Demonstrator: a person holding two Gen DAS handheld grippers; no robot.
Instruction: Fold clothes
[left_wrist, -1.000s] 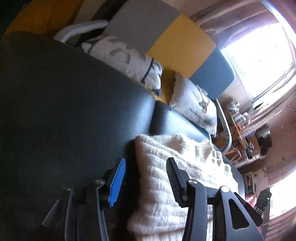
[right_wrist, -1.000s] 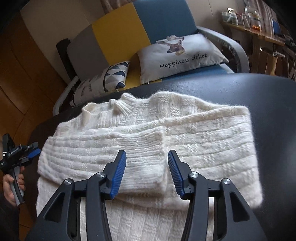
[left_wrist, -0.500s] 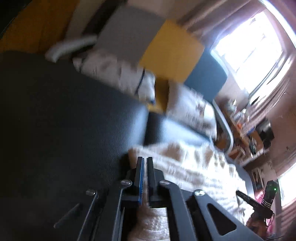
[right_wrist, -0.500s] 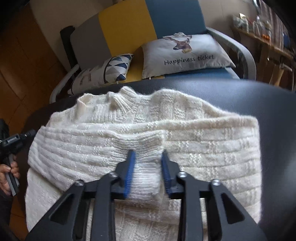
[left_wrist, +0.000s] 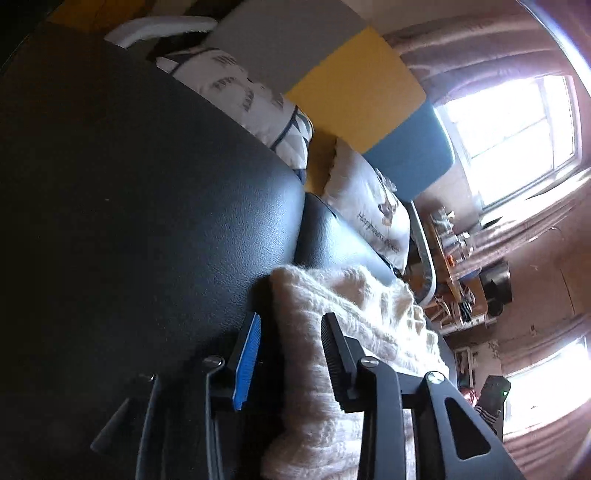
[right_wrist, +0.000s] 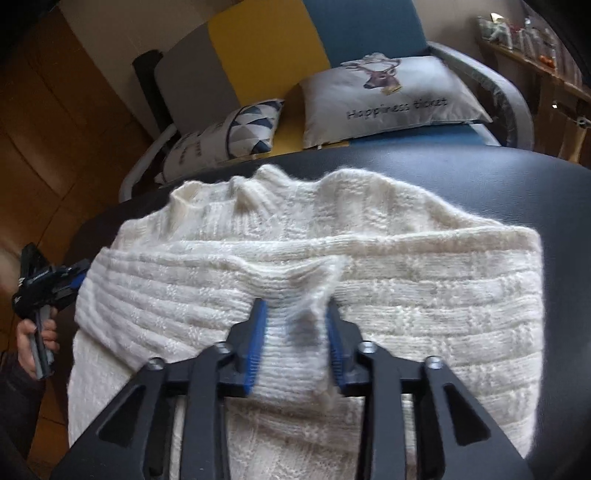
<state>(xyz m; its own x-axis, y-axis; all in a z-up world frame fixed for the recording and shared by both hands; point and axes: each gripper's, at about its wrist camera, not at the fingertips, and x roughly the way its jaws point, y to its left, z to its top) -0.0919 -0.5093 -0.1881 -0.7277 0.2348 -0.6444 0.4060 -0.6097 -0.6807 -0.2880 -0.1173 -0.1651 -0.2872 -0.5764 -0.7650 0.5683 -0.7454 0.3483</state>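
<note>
Pinching the cuff end of a folded-over sleeve (right_wrist: 291, 295), the right gripper (right_wrist: 293, 347) has its blue-padded jaws drawn in on the knit, which bunches and lifts into a small peak between them; that looks like a hold meant for carrying or re-laying the sleeve rather than pressing it flat. The white knitted sweater (right_wrist: 424, 295) is the landmark here: it lies spread on a dark padded surface (right_wrist: 480, 177), collar toward the far side, with the sleeve laid crosswise over its chest and the body's right edge folded fairly square. The left gripper (left_wrist: 290, 354) sits at the sweater's left edge, its jaws apart and straddling the rolled border of the knit without clamping it, probably placed there so it can take the edge or steady the garment while the other side works. In the right wrist view the same left tool shows beyond the sweater's left side, held by a hand (right_wrist: 37, 332). Behind the sweater's collar stands a chair (right_wrist: 266, 48) with grey, yellow and blue panels, bearing two cushions; the deer cushion (right_wrist: 388, 96) is the nearer to the right. The fold is partway: the sleeve is in across the body, while the lower part of the sweater runs toward the camera and off the frame, so its state there cannot be judged.
</note>
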